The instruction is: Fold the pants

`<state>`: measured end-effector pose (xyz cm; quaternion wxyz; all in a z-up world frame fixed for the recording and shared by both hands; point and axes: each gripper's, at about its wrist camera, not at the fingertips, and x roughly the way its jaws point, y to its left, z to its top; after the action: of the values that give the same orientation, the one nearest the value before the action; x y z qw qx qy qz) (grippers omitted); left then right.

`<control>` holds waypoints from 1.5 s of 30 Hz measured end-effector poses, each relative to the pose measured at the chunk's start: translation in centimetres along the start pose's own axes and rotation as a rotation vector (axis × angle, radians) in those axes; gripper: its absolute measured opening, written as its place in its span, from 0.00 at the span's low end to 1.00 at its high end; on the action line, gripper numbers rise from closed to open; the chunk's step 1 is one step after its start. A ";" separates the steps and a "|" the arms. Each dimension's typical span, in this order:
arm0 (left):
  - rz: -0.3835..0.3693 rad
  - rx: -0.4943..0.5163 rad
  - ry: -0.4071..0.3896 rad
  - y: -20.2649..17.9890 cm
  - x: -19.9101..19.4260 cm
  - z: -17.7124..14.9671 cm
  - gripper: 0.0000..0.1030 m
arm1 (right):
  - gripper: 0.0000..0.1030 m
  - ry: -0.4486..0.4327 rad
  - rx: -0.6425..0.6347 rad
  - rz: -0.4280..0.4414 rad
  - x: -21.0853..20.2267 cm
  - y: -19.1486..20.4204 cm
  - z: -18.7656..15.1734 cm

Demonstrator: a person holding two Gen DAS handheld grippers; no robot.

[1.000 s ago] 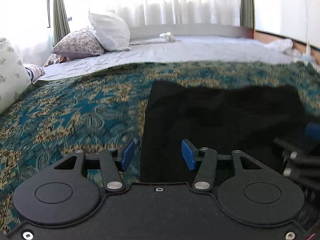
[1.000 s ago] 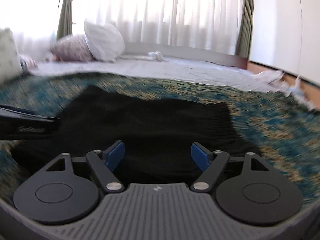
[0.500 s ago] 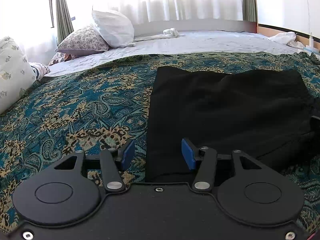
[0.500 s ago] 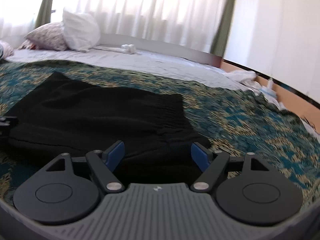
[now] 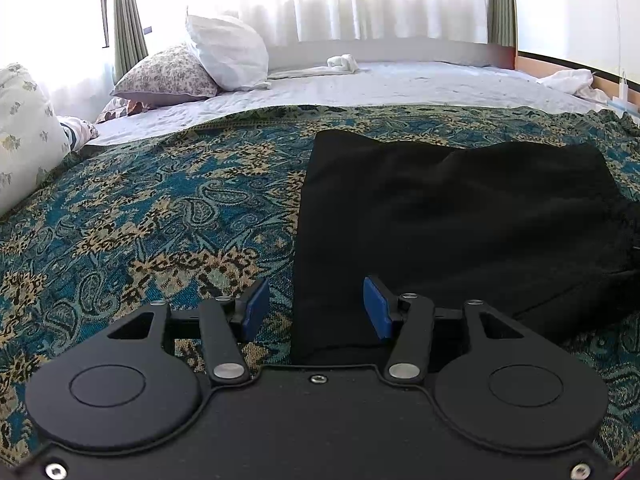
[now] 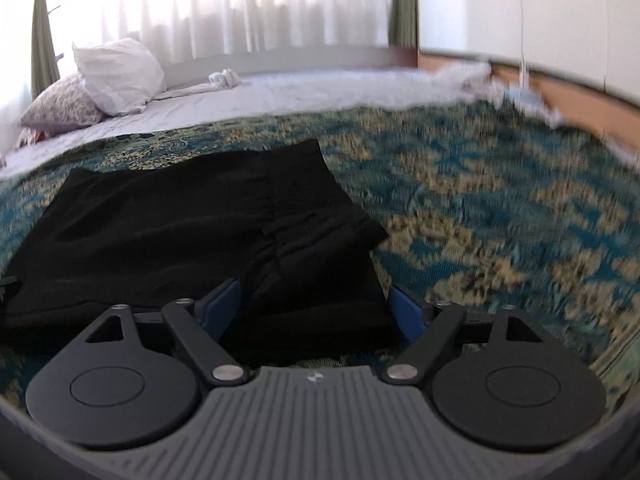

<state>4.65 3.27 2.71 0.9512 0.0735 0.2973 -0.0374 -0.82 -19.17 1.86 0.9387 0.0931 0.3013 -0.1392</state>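
Observation:
Black pants (image 5: pixel 452 216) lie folded into a flat rectangle on a blue and gold patterned bedspread (image 5: pixel 160 200). My left gripper (image 5: pixel 316 308) hovers open over the near left corner of the pants, its blue pads apart with the cloth's left edge between them, untouched. In the right wrist view the pants (image 6: pixel 192 232) spread to the left, their bunched waistband end nearest. My right gripper (image 6: pixel 316 312) straddles the near right corner of the pants, its jaws opening, and the pads do not press on the cloth.
Past the bedspread lies a white sheet (image 5: pixel 380 84) with a white pillow (image 5: pixel 228 52), a flowered pillow (image 5: pixel 168 76) and a small white cloth (image 5: pixel 344 62). Another pillow (image 5: pixel 20 132) sits at the left edge. Curtains (image 6: pixel 240 8) hang behind. Crumpled white fabric (image 5: pixel 568 80) lies far right.
My right gripper has moved right along the pants to their right end and rolled, and its jaws stand wider. It has left the left wrist view. The left gripper stays in place.

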 end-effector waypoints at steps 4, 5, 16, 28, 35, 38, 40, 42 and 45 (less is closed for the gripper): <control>-0.001 -0.008 0.004 0.1 0.1 0.1 0.50 | 0.89 0.018 0.041 0.039 0.4 -0.7 -0.1; -0.003 -0.010 0.005 0.2 0.2 0.1 0.50 | 0.89 0.015 0.031 0.038 0.3 -0.5 -0.2; -0.048 -0.090 0.060 2.8 0.4 2.2 0.74 | 0.90 0.009 0.047 0.113 -0.8 -2.5 1.6; -0.182 -0.307 0.171 8.1 9.1 8.4 0.78 | 0.91 0.082 -0.013 0.301 8.2 -6.7 9.9; -0.242 -0.285 0.170 7.1 13.3 9.6 0.79 | 0.91 0.163 0.028 0.423 14.7 -6.7 10.9; -0.279 -0.257 0.167 6.4 14.4 10.1 0.82 | 0.91 0.157 -0.024 0.434 15.5 -5.6 10.9; -0.302 -0.245 0.172 6.0 15.1 10.4 0.82 | 0.88 0.163 -0.034 0.455 16.1 -5.2 11.2; -0.327 -0.230 0.177 5.7 15.7 10.7 0.81 | 0.86 0.159 -0.053 0.466 16.3 -4.8 11.3; -0.368 -0.219 0.187 5.3 16.2 10.9 0.73 | 0.83 0.155 -0.061 0.486 16.6 -4.5 11.4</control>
<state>24.70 6.32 2.96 0.8990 -0.0823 0.3947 -0.1709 16.81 -29.71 0.76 0.9210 0.1448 0.3452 0.1075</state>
